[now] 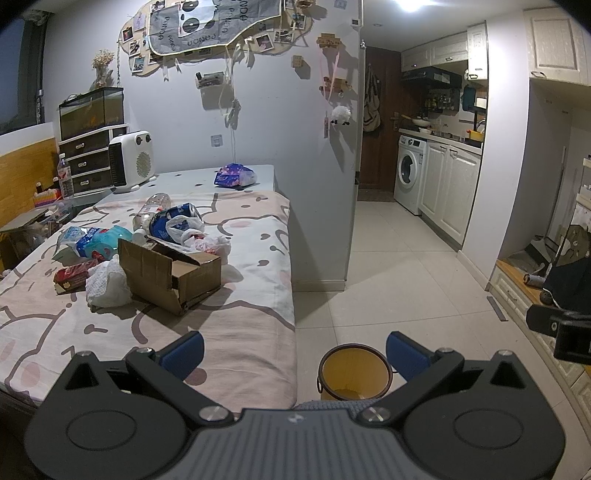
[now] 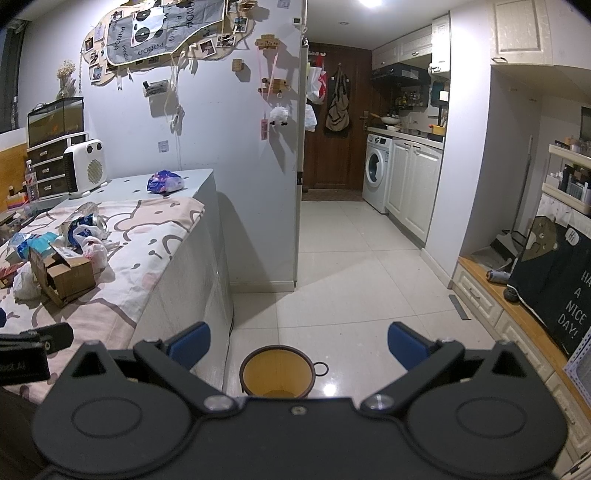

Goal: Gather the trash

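Brown cardboard box point(image 1: 173, 275) and other trash lie ahead-left on the bed, nearer the left tongs point(image 1: 294, 350); both tongs spread, empty.

One cardboard box point(image 1: 173, 275), one bin point(image 1: 354, 371), one blue can point(image 1: 177, 218), two clear plastic bottles point(image 1: 153, 208), one washing machine point(image 1: 408, 171).

this is looking like a small home flat: a bed point(image 1: 229, 332) under a pink cartoon sheet is sitting against a wall hung with photos point(image 1: 207, 33), beside a fish tank point(image 1: 92, 110) on drawers. past the tiled floor point(image 2: 351, 277), a kitchenette is showing a washing machine point(image 2: 376, 171), white cabinets point(image 2: 413, 184) and a wooden door point(image 2: 332, 147).
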`<state>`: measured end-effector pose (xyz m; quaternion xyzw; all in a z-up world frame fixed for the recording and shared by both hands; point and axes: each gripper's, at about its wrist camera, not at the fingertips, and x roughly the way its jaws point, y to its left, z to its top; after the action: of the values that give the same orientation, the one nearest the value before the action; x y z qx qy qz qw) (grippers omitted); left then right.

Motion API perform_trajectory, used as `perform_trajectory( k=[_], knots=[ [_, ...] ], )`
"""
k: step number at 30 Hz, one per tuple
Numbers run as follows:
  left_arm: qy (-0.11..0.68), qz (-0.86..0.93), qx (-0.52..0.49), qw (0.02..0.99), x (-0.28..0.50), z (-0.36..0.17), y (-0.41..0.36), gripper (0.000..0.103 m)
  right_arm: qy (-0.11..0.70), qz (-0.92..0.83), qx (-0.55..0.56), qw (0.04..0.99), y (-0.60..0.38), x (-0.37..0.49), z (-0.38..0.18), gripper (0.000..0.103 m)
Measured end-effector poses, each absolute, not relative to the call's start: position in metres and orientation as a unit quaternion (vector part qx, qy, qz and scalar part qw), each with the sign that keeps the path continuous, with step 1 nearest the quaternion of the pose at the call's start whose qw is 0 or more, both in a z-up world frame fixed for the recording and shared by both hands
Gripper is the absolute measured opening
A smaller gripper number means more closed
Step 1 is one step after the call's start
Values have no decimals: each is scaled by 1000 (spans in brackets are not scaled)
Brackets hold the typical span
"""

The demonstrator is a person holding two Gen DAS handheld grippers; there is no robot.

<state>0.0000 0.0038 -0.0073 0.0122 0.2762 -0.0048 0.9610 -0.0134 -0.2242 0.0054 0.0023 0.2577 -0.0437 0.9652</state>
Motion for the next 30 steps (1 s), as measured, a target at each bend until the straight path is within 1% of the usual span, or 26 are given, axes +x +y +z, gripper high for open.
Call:
perform_trajectory(
  k=[10, 30],
  knots=[
    [281, 12, 1, 960, 9, -15, 12, 103, 267, -32, 2, 963, -215, 0, -3, 103],
    [270, 137, -33, 952, 19, -30, 121, 103, 247, 76, -44, 965, -120, 62, -14, 103]
  ],
)
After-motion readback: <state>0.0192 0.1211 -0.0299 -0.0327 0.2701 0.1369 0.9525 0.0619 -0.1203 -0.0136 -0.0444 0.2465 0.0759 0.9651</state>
